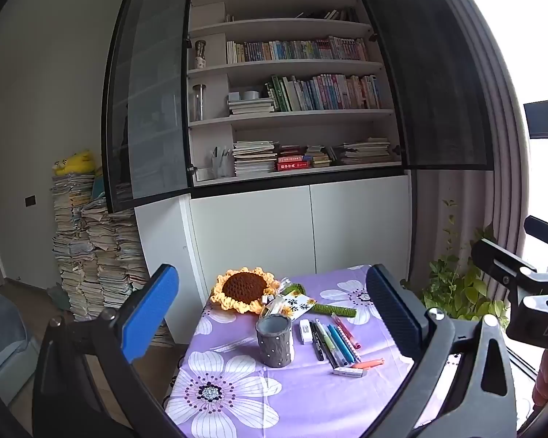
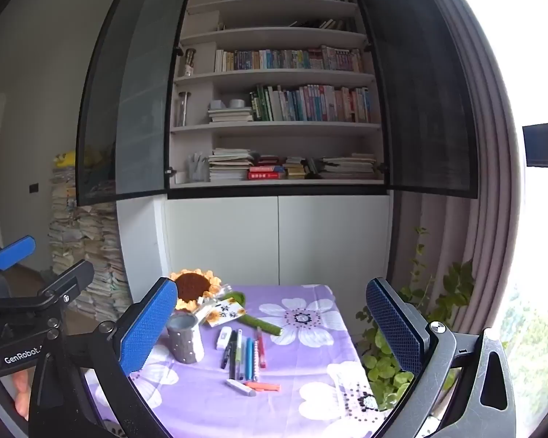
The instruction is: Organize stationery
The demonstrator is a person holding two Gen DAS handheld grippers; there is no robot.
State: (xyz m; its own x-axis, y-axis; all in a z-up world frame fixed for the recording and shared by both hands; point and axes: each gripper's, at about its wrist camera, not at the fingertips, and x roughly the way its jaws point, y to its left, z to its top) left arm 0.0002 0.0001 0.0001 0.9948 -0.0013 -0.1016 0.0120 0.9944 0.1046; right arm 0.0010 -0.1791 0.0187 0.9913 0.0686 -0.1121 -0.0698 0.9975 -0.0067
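A grey pen cup [image 1: 275, 339] [image 2: 185, 337] stands upright on a table with a purple flowered cloth [image 1: 303, 398] [image 2: 310, 394]. To its right lie several pens [image 1: 334, 341] [image 2: 243, 352] side by side, a white eraser [image 1: 305, 330] [image 2: 224, 338], an orange item [image 1: 368, 363] [image 2: 263, 386] and a small white-grey item [image 1: 350, 371] [image 2: 240, 387]. My left gripper [image 1: 274, 317] is open and empty, held above and before the table. My right gripper [image 2: 274, 325] is open and empty too.
A crocheted sunflower [image 1: 243, 290] [image 2: 193, 286] with a green stem and paper tag lies behind the cup. A bookcase [image 1: 292, 109] with open glass doors stands behind the table. Book stacks [image 1: 91, 252] rise at left, a potted plant [image 1: 456, 288] at right.
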